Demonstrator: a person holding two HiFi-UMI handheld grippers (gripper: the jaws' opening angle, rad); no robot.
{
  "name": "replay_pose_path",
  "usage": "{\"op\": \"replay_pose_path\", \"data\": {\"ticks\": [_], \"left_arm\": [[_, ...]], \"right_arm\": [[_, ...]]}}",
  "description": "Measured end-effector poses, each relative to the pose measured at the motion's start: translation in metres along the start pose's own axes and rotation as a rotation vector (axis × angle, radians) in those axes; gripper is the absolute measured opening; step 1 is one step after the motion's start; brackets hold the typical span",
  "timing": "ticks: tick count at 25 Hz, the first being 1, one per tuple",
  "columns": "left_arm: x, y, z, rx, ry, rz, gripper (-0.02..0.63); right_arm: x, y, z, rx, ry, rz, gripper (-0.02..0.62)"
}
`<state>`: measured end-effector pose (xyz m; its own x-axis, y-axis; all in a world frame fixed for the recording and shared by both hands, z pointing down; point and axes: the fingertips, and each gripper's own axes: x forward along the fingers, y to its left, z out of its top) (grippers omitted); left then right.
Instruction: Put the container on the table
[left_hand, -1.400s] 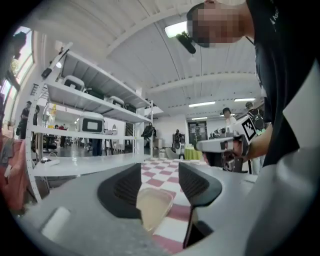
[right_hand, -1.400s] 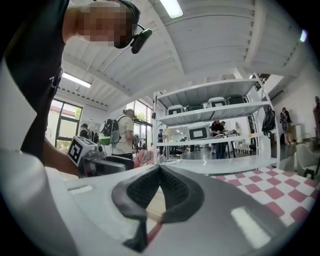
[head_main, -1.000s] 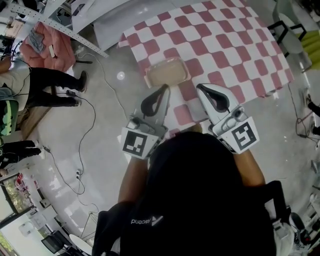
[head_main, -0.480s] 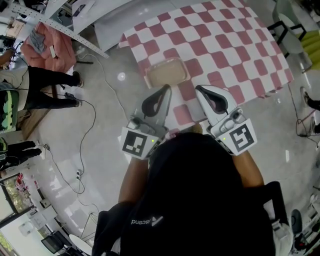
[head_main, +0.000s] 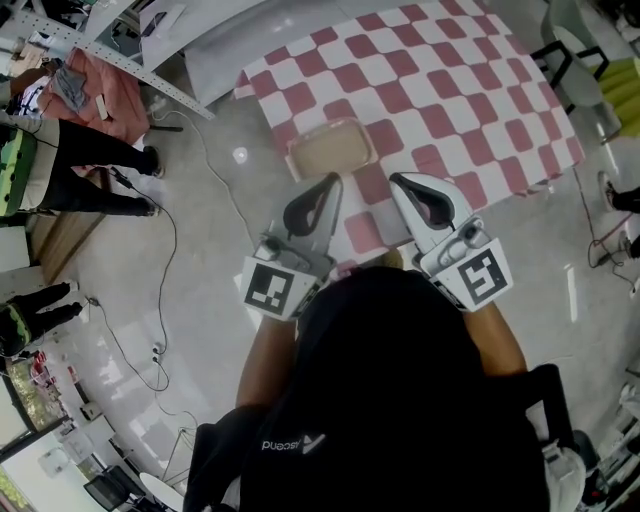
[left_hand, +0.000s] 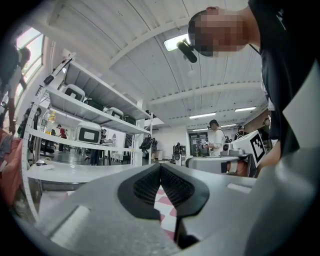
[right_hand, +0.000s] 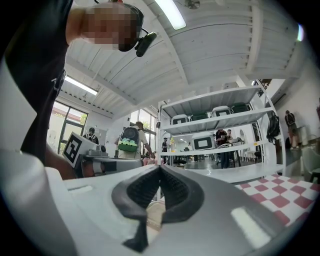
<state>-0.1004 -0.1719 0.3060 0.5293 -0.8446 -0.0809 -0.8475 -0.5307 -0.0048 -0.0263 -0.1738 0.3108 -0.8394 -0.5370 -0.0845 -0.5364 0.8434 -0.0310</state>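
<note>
A shallow beige container (head_main: 332, 146) lies on the near left corner of the table with the red-and-white checked cloth (head_main: 450, 80). My left gripper (head_main: 333, 178) is held just short of the container's near edge, shut and empty. My right gripper (head_main: 393, 178) hovers beside it over the cloth's near edge, also shut with nothing in it. In the left gripper view the pads (left_hand: 161, 165) meet at the tip, with a strip of checked cloth (left_hand: 163, 204) showing below them. In the right gripper view the jaws (right_hand: 160, 167) are shut and a bit of the beige container (right_hand: 154, 216) shows beneath.
The floor to the left holds cables (head_main: 170, 260), and people (head_main: 90, 170) stand there. A metal frame (head_main: 120, 65) and pink cloth (head_main: 95, 90) lie at the upper left. White shelving (left_hand: 85, 125) with machines stands beyond the table. A chair (head_main: 575, 50) stands at the right.
Both grippers have stayed in place. The people standing at the left have shifted a little.
</note>
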Motion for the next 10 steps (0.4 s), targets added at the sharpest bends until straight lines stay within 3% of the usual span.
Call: {"op": "replay_pose_path", "data": {"ticks": [10], "left_arm": [[0.0021, 0.0007, -0.0028, -0.005, -0.006, -0.004, 0.011]], "right_arm": [[0.0008, -0.0025, -0.0017, -0.001, 0.006, -0.003, 0.003]]}}
